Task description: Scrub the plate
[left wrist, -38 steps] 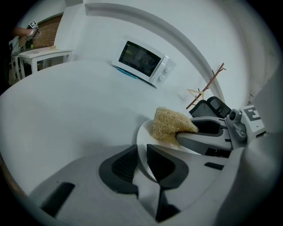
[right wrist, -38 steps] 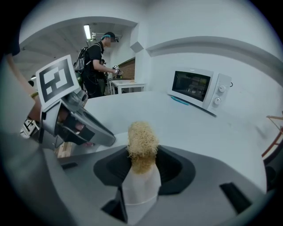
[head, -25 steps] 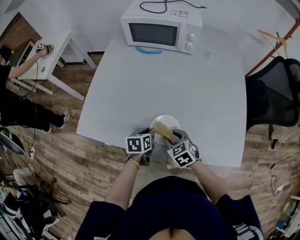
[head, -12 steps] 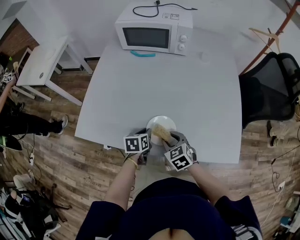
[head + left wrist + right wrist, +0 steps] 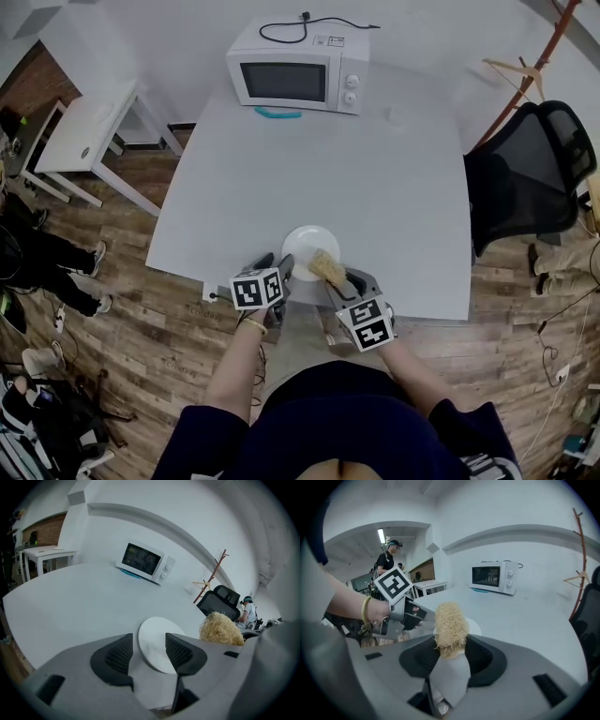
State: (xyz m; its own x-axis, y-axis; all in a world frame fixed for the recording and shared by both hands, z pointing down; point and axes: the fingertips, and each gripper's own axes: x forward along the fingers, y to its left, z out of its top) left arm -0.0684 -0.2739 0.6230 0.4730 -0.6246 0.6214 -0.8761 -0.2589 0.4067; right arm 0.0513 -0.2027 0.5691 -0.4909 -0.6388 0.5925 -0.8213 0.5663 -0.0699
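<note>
Plate [image 5: 302, 244], white and round, lies flat at the near edge of my white counter [image 5: 309, 159], about midway along that edge. A microwave [image 5: 295, 75] stands at the far edge. My left tongs [image 5: 277, 263] have just been opening and are released, with the pads clear of the plate's near left rim and nothing gripped. My right tongs [image 5: 450, 651] are clenched on a straw-coloured scrubber [image 5: 326, 266], held over the plate's near right rim.

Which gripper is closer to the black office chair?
Right. The right gripper, shut on the scrubber, is at the plate's edge on the chair's side. The left gripper, whose jaws have just been opening and grip nothing, is at the plate's far edge.
</note>
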